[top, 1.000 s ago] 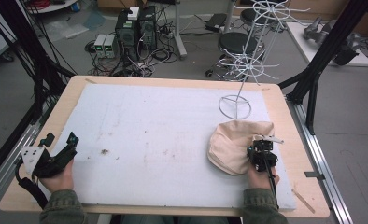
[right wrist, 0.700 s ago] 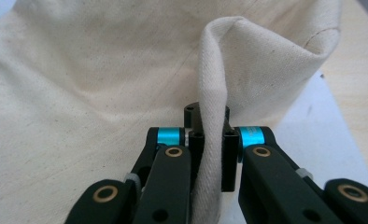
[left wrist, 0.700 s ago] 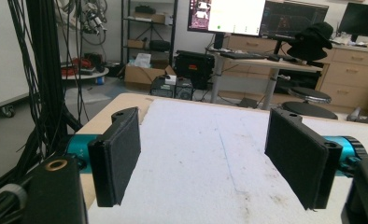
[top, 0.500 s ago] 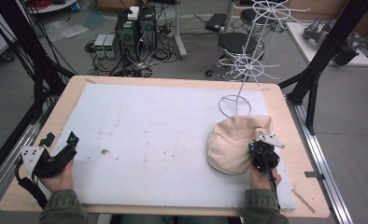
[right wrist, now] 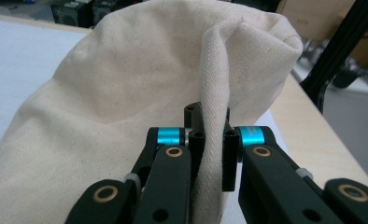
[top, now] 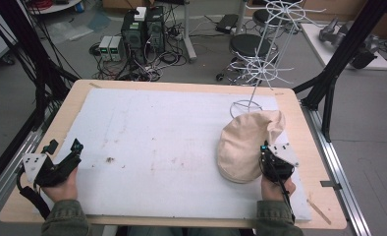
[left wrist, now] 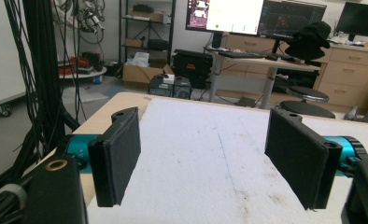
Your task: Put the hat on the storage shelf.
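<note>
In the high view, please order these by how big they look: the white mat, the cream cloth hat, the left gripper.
1. white mat, covering most of the table
2. cream cloth hat
3. left gripper, smallest, though nearness to the camera may enlarge it

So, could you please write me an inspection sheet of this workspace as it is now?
Surface: white mat on wooden table, with small brown stains.
Job's things: cream cloth hat at the mat's right side; a fold of its fabric is pinched.
Clutter: nothing seen.
Grippers: right gripper shut on the hat's fold; left gripper open, holding nothing, at the near left corner.
Cables: a black cable trails from the left gripper.
Surroundings: white wire rack at the far right edge; computers, stool on floor.
</note>
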Demonstrator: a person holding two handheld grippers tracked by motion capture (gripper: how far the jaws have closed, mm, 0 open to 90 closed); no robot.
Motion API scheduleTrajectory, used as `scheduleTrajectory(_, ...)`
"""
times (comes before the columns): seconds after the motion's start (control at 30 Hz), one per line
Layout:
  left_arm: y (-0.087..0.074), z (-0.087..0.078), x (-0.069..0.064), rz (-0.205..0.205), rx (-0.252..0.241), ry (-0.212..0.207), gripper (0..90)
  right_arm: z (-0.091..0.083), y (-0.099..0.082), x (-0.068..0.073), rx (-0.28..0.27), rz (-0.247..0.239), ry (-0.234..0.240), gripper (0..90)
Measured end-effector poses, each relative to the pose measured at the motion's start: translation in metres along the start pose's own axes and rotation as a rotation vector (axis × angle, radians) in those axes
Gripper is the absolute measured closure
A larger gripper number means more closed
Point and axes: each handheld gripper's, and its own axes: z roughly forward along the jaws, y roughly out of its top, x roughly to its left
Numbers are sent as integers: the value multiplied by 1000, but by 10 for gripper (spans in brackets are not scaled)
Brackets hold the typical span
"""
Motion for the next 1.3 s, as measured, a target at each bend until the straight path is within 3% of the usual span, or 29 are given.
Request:
scheduleTrajectory(0.1,0,0,0,0,0,0,269,-6,3,6,-64,-30,-1,868)
scheduleTrajectory(0.17,0,0,0,0,1,1,269,-8,3,6,-77,-36,4,867)
scheduleTrajectory(0.27,0,0,0,0,0,0,269,-14,5,4,-138,-6,36,867)
scheduleTrajectory(0.47,0,0,0,0,0,1,269,-18,6,-1,-187,23,46,868)
scheduleTrajectory(0.63,0,0,0,-1,0,0,269,-22,9,2,-222,1,49,869)
scheduleTrajectory(0.77,0,0,0,-2,1,1,269,-27,13,7,-284,-32,59,869)
scheduleTrajectory(1.0,0,0,1,-7,0,1,269,-35,21,11,-355,-41,83,869)
scheduleTrajectory(1.3,0,0,1,-8,2,0,269,-44,27,17,-403,-70,86,869)
